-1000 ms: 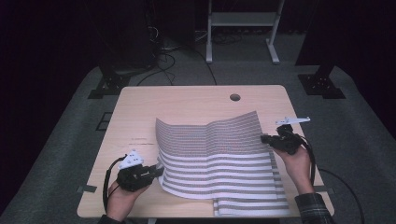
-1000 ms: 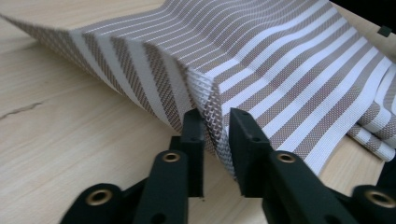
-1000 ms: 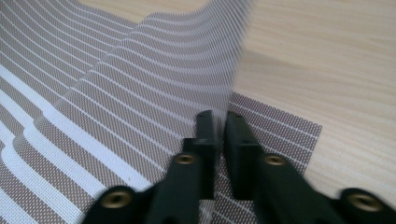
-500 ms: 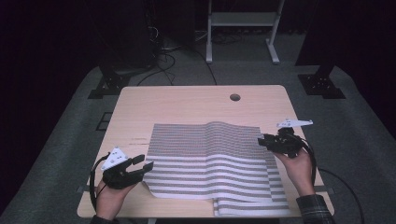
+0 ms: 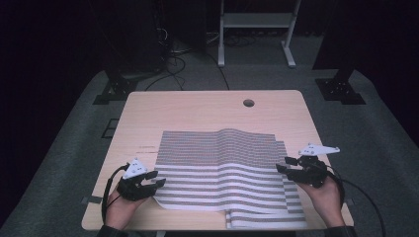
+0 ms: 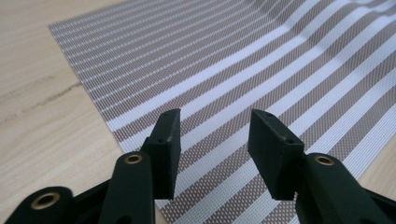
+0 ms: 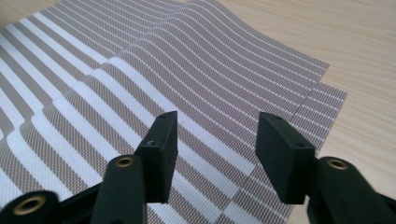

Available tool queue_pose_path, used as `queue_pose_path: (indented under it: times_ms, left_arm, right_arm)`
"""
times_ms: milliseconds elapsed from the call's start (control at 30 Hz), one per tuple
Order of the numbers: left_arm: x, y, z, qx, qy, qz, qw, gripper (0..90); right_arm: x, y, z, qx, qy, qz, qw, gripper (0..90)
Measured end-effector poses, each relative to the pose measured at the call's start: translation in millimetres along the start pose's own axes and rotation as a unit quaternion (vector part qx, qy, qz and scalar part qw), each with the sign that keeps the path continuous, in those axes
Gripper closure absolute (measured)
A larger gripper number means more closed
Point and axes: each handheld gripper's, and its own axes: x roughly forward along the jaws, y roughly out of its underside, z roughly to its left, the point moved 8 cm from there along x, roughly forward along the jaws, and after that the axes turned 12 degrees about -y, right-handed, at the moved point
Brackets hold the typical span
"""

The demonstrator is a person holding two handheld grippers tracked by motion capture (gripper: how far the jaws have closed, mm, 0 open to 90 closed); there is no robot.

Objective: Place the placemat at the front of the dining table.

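Striped placemat (image 5: 222, 170) lay flat on the wooden table (image 5: 197, 106), atop a second mat (image 5: 291, 210) peeking out at right. Left gripper (image 5: 157, 178) and right gripper (image 5: 282, 165) hovered at its side edges, jaws just opened, nothing clamped.

Beyond both grippers, bare pale wooden tabletop (image 5: 197, 111) lies open; only the flat grey-and-white striped woven placemat (image 5: 222, 168) lies between them.

Pale wooden table (image 5: 197, 111) with a round hole (image 5: 248, 103); white metal stand (image 5: 254, 22) behind; grey carpet (image 5: 380, 133).
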Motion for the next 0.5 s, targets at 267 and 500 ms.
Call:
queue_pose_path:
  times_ms: [267, 500]
  left_arm:
    - [12.7, 11.4, -4.2, 0.023, -0.003, 0.039, 0.999, 31.6]
    - [20.5, 17.3, -7.5, 0.024, 0.01, 0.058, 0.998, 18.2]
  right_arm:
    - [-0.2, 27.2, 22.8, -0.014, -0.007, 0.026, 0.9995, 43.9]
    - [-2.2, 52.4, 40.4, -0.024, -0.013, 0.041, 0.9988, 39.9]
